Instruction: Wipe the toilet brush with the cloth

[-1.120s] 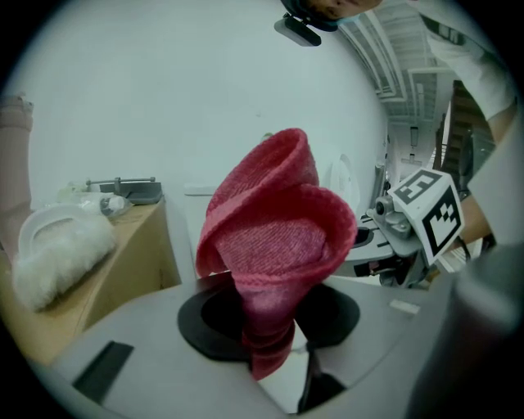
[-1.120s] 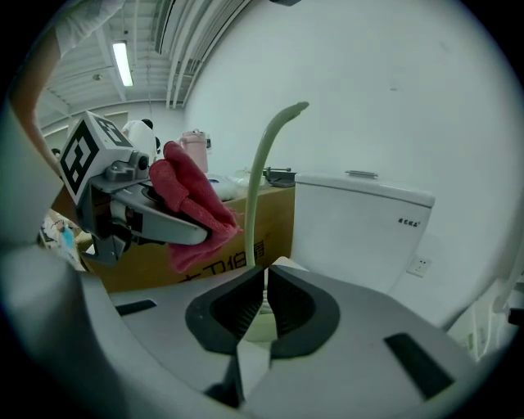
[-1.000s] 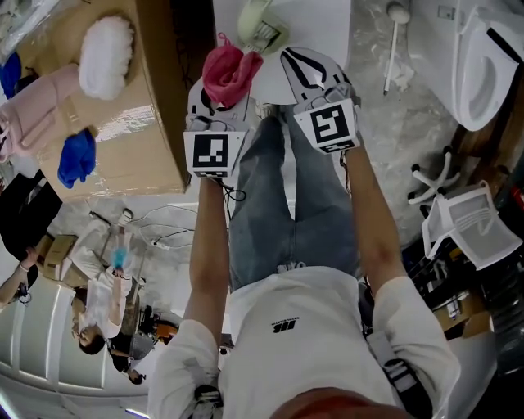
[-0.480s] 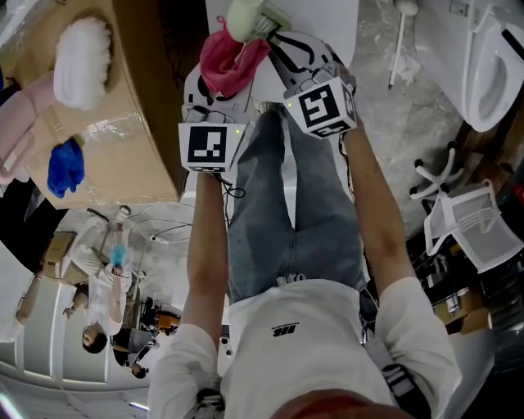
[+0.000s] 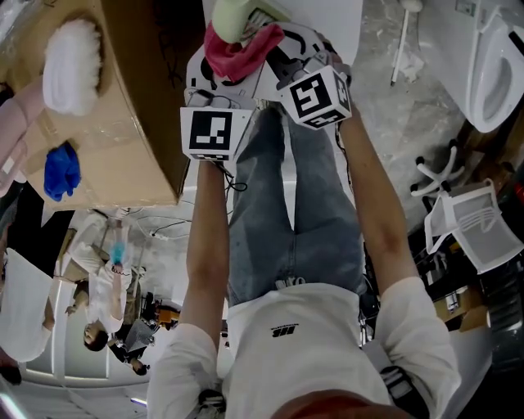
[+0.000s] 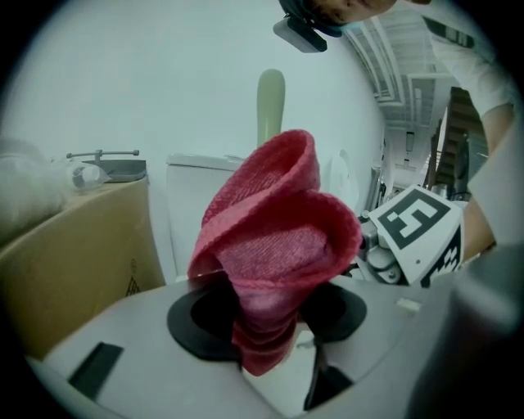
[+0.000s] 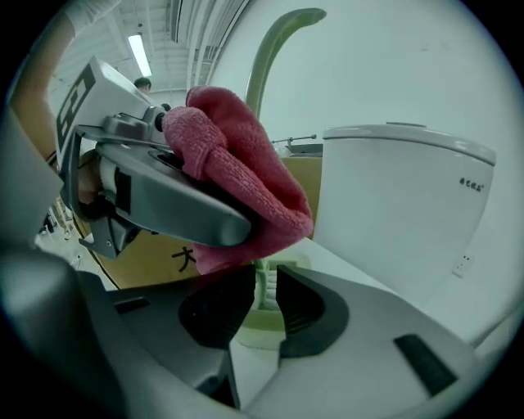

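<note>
The red cloth stands bunched between my left gripper's jaws, which have just been opening and now stand wide, so it rests loosely there. The pale green toilet brush is pinched in my right gripper, which is shut on it. Its handle curves up behind the cloth. In the head view the cloth lies against the brush at the top edge. There the left gripper is just below it and the right gripper beside it.
A cardboard box at the left carries a white fluffy pad and a blue cloth. A white toilet stands close on the right. A white folding chair and people are also around.
The right gripper has moved left and up in the head view, bringing the brush over the cloth. Cloth and brush now sit closer together, nearer the top edge.
</note>
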The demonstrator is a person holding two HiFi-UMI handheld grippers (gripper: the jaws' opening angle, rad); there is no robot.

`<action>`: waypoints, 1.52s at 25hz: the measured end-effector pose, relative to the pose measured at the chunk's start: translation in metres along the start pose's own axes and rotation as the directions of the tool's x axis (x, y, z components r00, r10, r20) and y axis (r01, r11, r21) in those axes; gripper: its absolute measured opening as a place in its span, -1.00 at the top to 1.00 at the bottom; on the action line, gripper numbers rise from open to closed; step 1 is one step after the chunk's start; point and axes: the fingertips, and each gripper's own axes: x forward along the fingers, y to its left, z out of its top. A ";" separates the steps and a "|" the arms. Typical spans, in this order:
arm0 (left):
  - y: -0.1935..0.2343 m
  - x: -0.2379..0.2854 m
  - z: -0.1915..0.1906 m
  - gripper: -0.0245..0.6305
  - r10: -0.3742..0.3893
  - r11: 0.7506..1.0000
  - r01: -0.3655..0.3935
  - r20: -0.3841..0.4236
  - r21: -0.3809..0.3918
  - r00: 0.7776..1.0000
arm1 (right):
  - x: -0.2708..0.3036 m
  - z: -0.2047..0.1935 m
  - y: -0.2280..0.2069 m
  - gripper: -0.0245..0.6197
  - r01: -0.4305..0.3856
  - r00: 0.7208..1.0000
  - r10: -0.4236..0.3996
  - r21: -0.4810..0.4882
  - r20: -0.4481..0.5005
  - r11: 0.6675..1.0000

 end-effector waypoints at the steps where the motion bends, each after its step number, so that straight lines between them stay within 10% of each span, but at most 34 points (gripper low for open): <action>1: 0.000 0.003 -0.001 0.27 0.001 1.000 -0.001 -0.001 -0.001 1.000 | 0.001 0.000 0.000 0.69 -0.003 1.000 0.003 0.001 0.006 1.000; 38: -0.002 0.021 0.016 0.56 -0.005 0.999 0.006 -0.029 0.044 1.000 | 0.010 -0.017 -0.002 0.74 0.025 0.997 -0.023 0.028 -0.069 0.999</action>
